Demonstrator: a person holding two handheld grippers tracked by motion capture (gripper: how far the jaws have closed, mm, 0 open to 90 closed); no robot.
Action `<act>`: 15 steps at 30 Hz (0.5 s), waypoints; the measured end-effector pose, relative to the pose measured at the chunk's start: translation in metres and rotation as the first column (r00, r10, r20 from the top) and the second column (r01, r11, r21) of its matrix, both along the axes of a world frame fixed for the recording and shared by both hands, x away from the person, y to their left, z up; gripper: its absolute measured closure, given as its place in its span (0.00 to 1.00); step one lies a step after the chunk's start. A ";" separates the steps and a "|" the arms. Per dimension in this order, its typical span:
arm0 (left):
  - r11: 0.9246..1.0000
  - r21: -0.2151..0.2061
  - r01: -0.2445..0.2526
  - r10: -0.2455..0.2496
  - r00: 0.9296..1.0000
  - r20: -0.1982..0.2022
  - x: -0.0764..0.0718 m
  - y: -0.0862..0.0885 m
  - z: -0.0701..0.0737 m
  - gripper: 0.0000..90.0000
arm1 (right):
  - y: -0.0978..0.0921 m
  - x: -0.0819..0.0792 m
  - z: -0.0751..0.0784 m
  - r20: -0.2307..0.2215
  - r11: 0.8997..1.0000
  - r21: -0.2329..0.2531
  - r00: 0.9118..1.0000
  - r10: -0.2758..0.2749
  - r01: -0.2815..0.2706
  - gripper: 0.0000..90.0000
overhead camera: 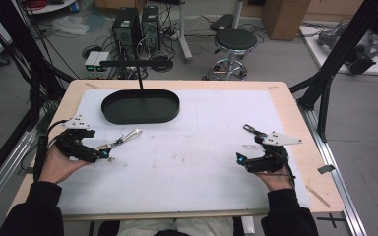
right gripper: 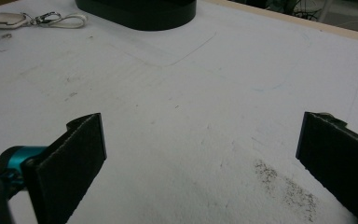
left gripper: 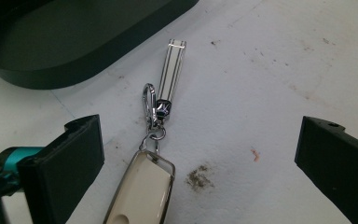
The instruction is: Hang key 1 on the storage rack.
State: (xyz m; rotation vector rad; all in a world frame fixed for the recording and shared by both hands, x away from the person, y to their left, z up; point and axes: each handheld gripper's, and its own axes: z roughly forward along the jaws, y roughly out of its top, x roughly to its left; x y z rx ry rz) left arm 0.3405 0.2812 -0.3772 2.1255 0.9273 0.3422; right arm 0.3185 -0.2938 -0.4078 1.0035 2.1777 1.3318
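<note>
High view: one black tray [overhead camera: 141,106], one keyring [overhead camera: 120,141], two grippers, left [overhead camera: 104,153] and right [overhead camera: 240,160], jaws wide.

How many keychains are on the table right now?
2. One keychain lies on the white mat in front of the left gripper, near the black tray. A second, darker keychain lies just beyond the right gripper; its details are too small to tell.

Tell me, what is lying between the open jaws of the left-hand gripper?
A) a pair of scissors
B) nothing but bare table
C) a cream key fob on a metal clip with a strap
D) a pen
C: the left gripper view shows the cream key fob joined to a metal clip, lying on the white mat between the open jaws.
</note>
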 end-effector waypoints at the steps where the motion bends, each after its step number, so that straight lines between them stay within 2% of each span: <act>1: 1.000 0.000 0.000 0.000 1.000 0.000 0.000 0.000 0.000 0.02 | 0.000 0.000 0.000 -0.001 1.000 0.000 1.000 -0.001 0.001 0.01; 6: 1.000 0.004 0.007 -0.007 0.999 -0.034 0.014 -0.001 0.001 0.02 | 0.001 0.000 -0.001 -0.003 1.000 -0.003 1.000 0.004 -0.004 0.01; 9: 1.000 -0.012 0.012 -0.013 0.999 -0.034 0.019 -0.004 0.002 0.02 | 0.000 -0.001 0.000 -0.004 1.000 0.002 1.000 0.001 -0.001 0.01; 15: 0.998 0.033 0.045 -0.043 0.996 -0.074 0.030 -0.015 0.000 0.02 | -0.001 -0.001 0.000 -0.003 1.000 0.007 1.000 -0.002 0.002 0.01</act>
